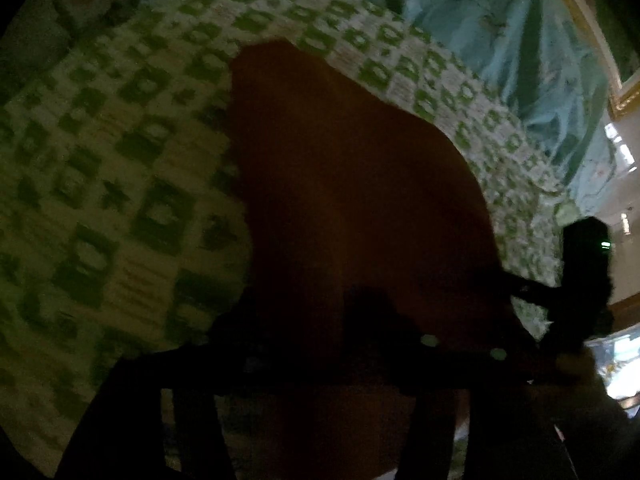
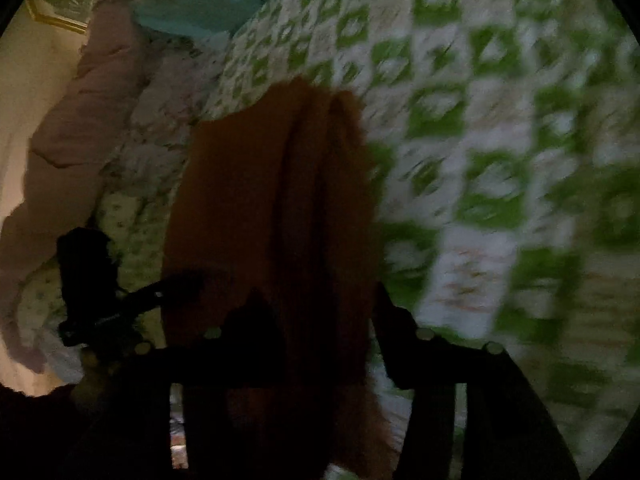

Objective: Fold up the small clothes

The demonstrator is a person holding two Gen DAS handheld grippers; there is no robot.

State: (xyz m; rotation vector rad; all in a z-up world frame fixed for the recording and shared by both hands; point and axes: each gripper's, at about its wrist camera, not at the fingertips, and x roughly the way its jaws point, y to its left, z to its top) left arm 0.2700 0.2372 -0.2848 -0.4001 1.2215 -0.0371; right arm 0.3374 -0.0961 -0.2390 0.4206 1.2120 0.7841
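A rust-brown garment [image 1: 352,184] lies on a bed spread with a green-and-white checked quilt [image 1: 120,152], and both wrist views look down over it from close above, dim and blurred. In the right wrist view the garment [image 2: 256,200] runs away from the camera as a long strip with lengthwise creases, so it looks already folded along its length, its far end resting on the quilt [image 2: 500,140]. The near end passes up between the jaws of the right gripper [image 2: 320,316], which stand roughly half open; the cloth sits in the gap, but the dark frame does not show the pads pressing on it, so it reads as a loose or released hold rather than a firm one. The left gripper [image 1: 396,316] likewise hangs over the near edge of the cloth with its jaws parted about halfway; whether any fabric is caught there I cannot tell. Each view shows the other gripper off to the side, just beside the garment's edge. A teal sheet [image 1: 500,32] and a pale pillow [image 2: 80,140] lie at the bed's far side. My judgement is that a fold has just been laid and let go. The next move calls for a fresh grip on both corners of one end, carried evenly over the other end to halve the strip.
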